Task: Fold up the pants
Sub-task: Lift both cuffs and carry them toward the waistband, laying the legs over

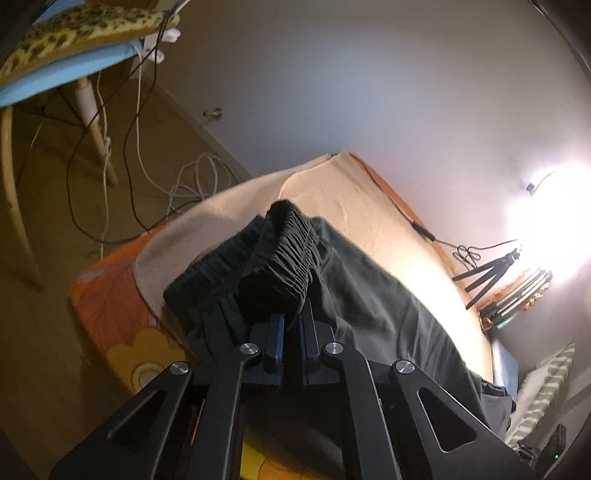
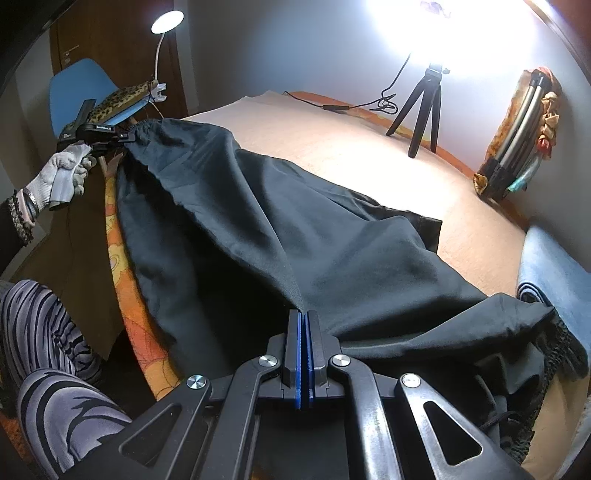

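Both ends pinched now: left gripper (image 1: 291,317) clamped on the waistband, right gripper (image 2: 303,317) clenched on cloth, black pants (image 2: 295,229) sprawled across the bed (image 2: 332,147) toward ten o'clock; keep tension even, lift together

left gripper (image 1: 291,317) clamped on black pants (image 1: 291,254) waistband, beige sheet (image 1: 332,192) beneath, blue chair (image 1: 66,74) behind

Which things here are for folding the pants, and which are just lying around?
For the job: black pants, left gripper clamped on the waistband, right gripper pinching the cloth, beige sheet underneath.

Just lying about: tripod, blue chair, leopard cushion, cables.
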